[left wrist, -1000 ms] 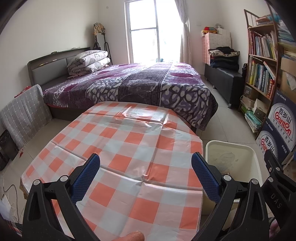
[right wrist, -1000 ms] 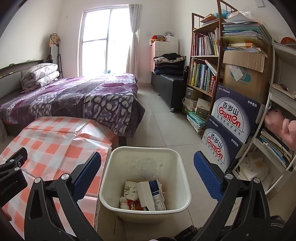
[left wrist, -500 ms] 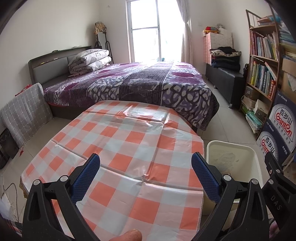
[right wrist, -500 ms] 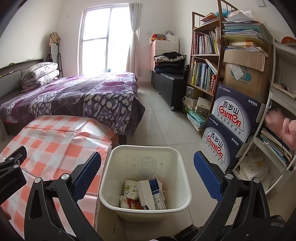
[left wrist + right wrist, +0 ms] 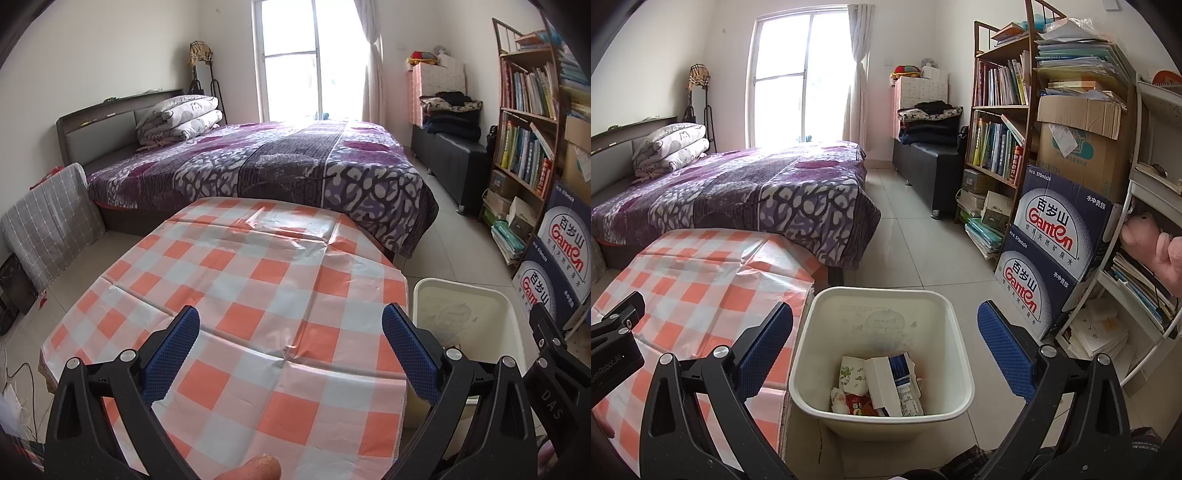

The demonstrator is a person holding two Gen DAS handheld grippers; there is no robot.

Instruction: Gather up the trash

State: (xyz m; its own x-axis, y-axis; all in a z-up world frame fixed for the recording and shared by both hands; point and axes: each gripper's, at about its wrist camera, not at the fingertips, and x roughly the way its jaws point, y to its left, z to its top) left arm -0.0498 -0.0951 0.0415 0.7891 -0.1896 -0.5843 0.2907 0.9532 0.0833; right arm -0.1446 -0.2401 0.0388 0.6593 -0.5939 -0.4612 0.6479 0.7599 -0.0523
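A cream plastic bin stands on the floor right of a low table with an orange checked cloth. Inside the bin lie a white and blue carton, a printed wrapper and a red packet. My right gripper is open and empty above the bin. My left gripper is open and empty above the cloth. The bin's rim also shows in the left wrist view. No trash shows on the cloth.
A bed with a purple cover stands behind the table. Stacked Ganten boxes and a bookshelf stand right of the bin. A black bench runs along the far wall. Tiled floor lies beyond the bin.
Both grippers stay open and empty. The views shifted only slightly, with the left one drifting a little back from the table.
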